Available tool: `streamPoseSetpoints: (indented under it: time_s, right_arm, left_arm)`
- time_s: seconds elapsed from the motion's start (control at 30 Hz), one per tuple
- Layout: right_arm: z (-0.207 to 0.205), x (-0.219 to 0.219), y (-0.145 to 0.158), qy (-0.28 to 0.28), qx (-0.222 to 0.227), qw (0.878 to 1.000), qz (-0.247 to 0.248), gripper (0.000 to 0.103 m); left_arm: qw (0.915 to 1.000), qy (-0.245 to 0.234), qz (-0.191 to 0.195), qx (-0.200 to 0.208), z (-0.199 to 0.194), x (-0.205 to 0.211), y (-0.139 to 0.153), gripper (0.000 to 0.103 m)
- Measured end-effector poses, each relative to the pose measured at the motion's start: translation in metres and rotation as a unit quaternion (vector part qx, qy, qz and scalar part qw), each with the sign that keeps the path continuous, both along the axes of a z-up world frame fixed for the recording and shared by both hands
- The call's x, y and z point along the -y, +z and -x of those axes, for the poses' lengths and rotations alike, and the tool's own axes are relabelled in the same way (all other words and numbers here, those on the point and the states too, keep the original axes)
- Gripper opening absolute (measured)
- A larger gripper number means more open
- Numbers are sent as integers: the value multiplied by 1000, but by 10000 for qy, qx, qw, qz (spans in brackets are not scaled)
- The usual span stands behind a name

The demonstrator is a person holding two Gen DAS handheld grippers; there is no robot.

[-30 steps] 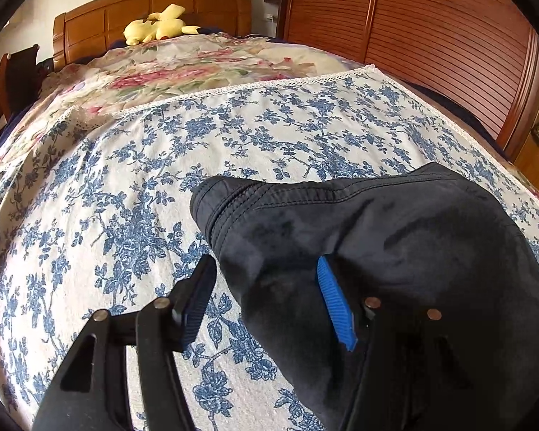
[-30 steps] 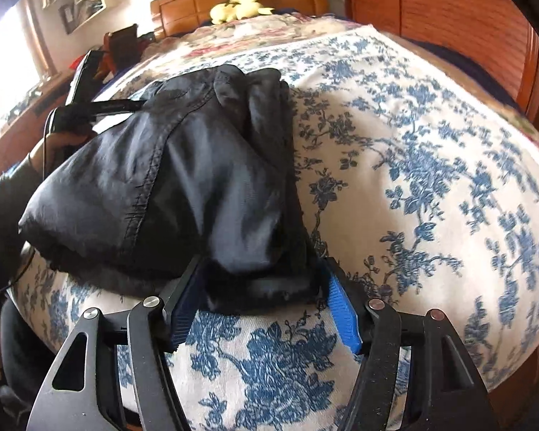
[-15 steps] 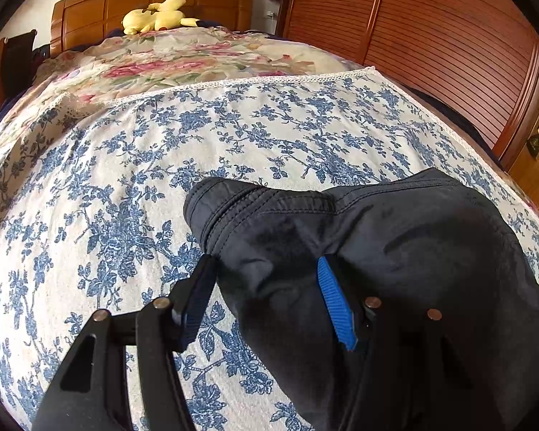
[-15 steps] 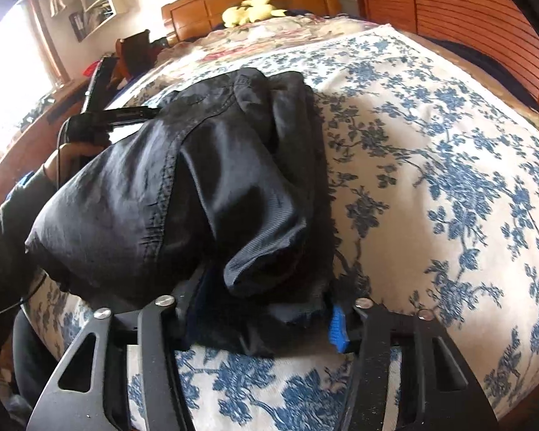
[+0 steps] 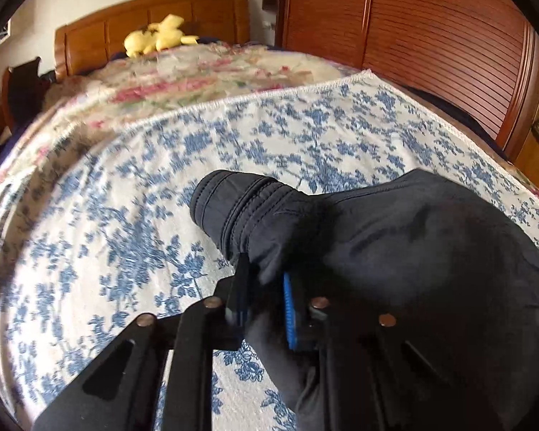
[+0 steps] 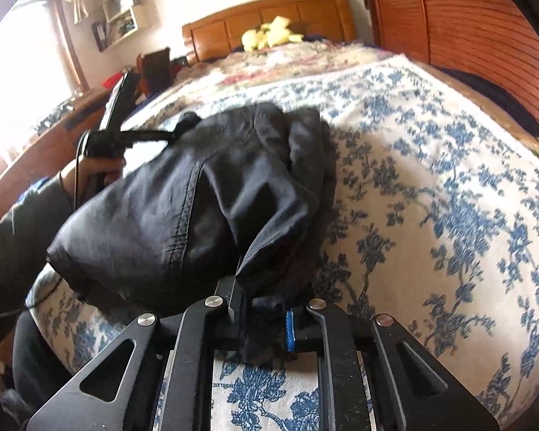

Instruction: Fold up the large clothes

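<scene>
A black garment (image 5: 413,244), folded into a thick bundle, lies on the blue-flowered bedspread (image 5: 125,233). My left gripper (image 5: 264,280) has its jaws closing, and the pads pinch the cloth just below the bundle's stitched, rolled corner. In the right wrist view the same garment (image 6: 183,208) fills the middle. My right gripper (image 6: 264,305) is also closing its jaws, with the near hem bunched between the pads. Across the bundle, the left gripper (image 6: 172,133) grips the far corner, held by a person's hand (image 6: 93,172).
The bedspread (image 6: 449,197) stretches to the right and far side. A yellow plush toy (image 5: 158,34) lies by the wooden headboard (image 5: 154,10). Louvred wooden doors (image 5: 431,36) line the right side. A desk (image 6: 36,151) stands left of the bed under a bright window.
Both grippers' jaws have come together from wide apart onto the black garment. The left one has pinched the rolled corner, and the near hem has bunched up between the right pads.
</scene>
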State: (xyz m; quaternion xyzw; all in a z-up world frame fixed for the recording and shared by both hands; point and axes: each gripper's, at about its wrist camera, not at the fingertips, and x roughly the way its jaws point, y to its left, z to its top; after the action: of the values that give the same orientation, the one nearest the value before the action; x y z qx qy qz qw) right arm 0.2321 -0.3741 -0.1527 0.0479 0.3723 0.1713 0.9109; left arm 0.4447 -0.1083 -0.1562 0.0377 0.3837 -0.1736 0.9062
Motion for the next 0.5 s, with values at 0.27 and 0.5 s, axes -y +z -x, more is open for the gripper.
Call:
streamPoseSetpoints:
  time_s: [0.27,0.5]
  right_arm:
    - [-2,6,22,101,402,9991,-40,10]
    - [-2,30,42,101,704,9973,-163,9]
  left_arm:
    - [9985,24,-39,552,35,3,44,11]
    - [9955,-319,-226,859,57,52,82,11]
